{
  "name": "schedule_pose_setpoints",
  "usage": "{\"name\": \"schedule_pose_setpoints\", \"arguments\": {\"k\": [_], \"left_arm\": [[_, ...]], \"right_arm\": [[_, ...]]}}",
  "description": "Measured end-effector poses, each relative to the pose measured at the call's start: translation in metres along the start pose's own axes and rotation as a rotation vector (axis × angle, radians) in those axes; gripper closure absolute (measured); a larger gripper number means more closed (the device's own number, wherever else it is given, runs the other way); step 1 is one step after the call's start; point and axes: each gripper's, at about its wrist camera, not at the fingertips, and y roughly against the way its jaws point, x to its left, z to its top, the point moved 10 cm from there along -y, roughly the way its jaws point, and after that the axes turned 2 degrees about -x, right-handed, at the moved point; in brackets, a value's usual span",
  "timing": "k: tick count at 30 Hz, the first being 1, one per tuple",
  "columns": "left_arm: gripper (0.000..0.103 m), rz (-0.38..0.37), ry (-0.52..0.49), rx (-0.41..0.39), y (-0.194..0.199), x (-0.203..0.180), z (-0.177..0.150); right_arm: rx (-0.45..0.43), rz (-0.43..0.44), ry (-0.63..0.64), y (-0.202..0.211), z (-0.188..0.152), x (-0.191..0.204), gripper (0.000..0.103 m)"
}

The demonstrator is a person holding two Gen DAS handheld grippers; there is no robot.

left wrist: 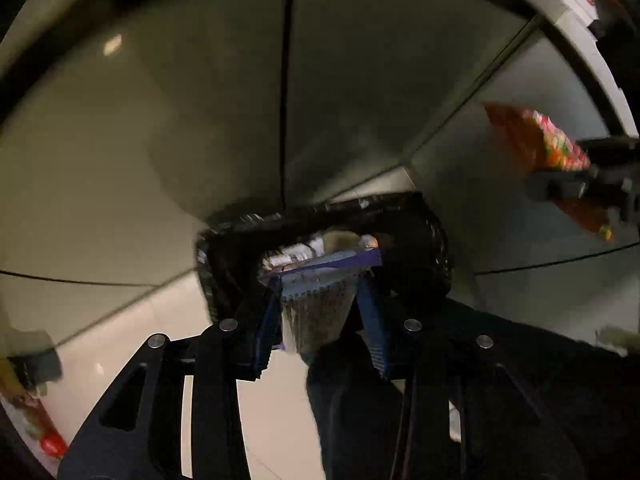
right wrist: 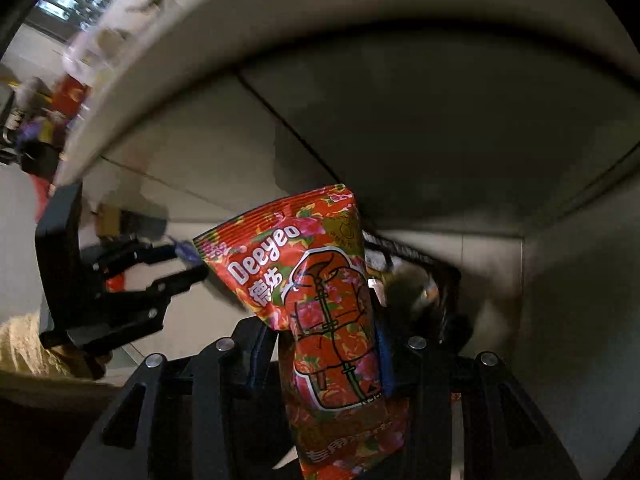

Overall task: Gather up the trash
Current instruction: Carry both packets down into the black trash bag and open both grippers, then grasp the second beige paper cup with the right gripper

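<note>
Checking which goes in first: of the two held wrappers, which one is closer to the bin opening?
The blue-and-silver wrapper in the left gripper, right at the black bin mouth. The red Deeyeo packet in the right gripper hangs off to the side.

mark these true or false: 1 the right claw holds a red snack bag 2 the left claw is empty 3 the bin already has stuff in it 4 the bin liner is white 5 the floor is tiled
1. True: the right claw is shut on the red snack bag, printed with Deeyeo.
2. False: the left claw is shut on a blue-edged wrapper.
3. True: the bin shows wrappers and other bits inside its opening.
4. False: the liner around the bin's rim is black.
5. True: the floor has large pale tiles with dark seams.
</note>
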Motion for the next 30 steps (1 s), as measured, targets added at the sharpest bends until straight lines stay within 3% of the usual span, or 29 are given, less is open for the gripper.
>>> {"name": "schedule_pose_setpoints", "arguments": {"k": [3, 5, 6, 9, 13, 16, 18, 21, 23, 25, 30], "left_arm": [[0.065, 0.000, 0.028, 0.043, -0.030, 0.005, -0.005], [0.052, 0.020, 0.034, 0.070, -0.044, 0.011, -0.008], [0.047, 0.034, 0.037, 0.064, -0.044, 0.015, -0.012], [0.030, 0.062, 0.060, 0.025, -0.037, 0.025, -0.002], [0.029, 0.082, 0.046, 0.008, -0.011, 0.033, 0.009], [0.029, 0.073, 0.042, -0.046, 0.033, 0.034, 0.017], [0.028, 0.050, 0.037, -0.107, 0.073, 0.029, 0.024], [0.013, 0.027, 0.004, -0.253, 0.151, 0.013, 0.051], [0.012, 0.021, -0.020, -0.364, 0.197, 0.001, 0.075], [0.011, 0.028, -0.020, -0.473, 0.232, -0.010, 0.103], [0.011, 0.057, 0.015, -0.633, 0.265, -0.025, 0.166]], "right_arm": [[0.068, -0.044, -0.013, -0.038, -0.012, -0.015, 0.055], [0.079, -0.090, -0.022, -0.052, -0.013, -0.026, 0.034], [0.080, -0.093, -0.027, -0.055, -0.009, -0.028, 0.031], [0.076, -0.097, -0.029, -0.054, -0.004, -0.030, 0.027], [0.050, -0.090, -0.037, -0.025, 0.005, -0.027, 0.024], [-0.034, -0.066, -0.043, 0.028, 0.023, -0.025, 0.024], [-0.125, -0.044, -0.048, 0.087, 0.041, -0.019, 0.021], [-0.283, -0.014, -0.009, 0.169, 0.076, 0.001, 0.017], [-0.433, -0.065, 0.046, 0.224, 0.108, 0.006, 0.005], [-0.576, -0.110, 0.073, 0.271, 0.145, 0.002, 0.005], [-0.771, -0.207, -0.030, 0.321, 0.233, -0.061, 0.005]]}}
